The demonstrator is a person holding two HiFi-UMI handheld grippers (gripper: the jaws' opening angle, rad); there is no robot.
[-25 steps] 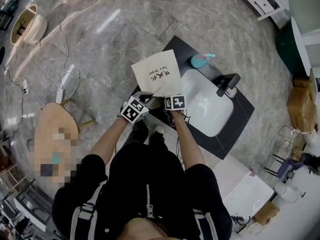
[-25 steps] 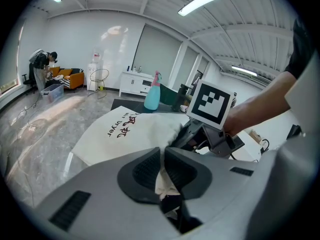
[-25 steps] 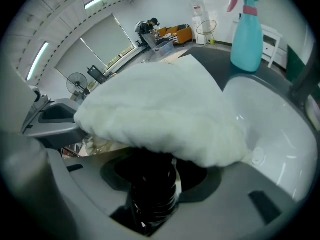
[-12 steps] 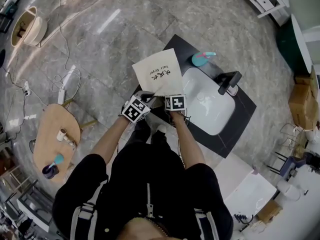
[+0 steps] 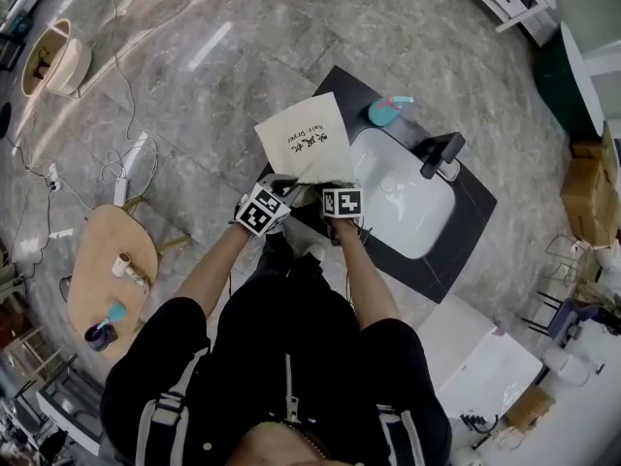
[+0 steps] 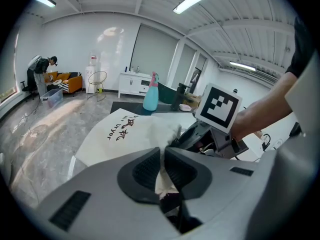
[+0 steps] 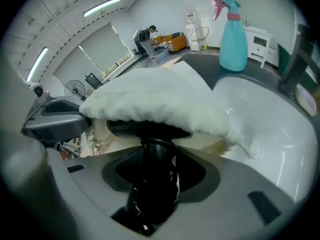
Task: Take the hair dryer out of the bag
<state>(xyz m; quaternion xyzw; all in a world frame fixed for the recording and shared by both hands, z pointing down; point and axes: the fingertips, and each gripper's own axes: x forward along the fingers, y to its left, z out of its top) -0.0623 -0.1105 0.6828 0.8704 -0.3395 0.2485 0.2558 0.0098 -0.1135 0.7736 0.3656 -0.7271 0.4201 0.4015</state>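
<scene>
hair dryer point(image 7: 146, 129): black, body tucked inside the mouth of the bag point(image 5: 304, 142), centre of the right gripper view; handle sticks out toward the camera.
right claw point(image 7: 152, 156): clamped on that handle.
bag: white, printed, lying on the dark surface point(image 5: 466, 229) at the head view's centre, just left of the white sink point(image 5: 403, 207).
left claw point(image 6: 161, 160): closed, pinching the bag's rim.
spray bottle point(image 5: 386, 113): teal, upright, above the sink.

Bag point(image 5: 303, 142) cream w/ dark print, hair dryer point(image 7: 150, 176) black, far spray bottle point(image 5: 385, 113) teal w/ pink trigger, sink point(image 5: 403, 207) white, counter point(image 5: 471, 214) black, floor point(image 5: 194, 85) grey marble.
</scene>
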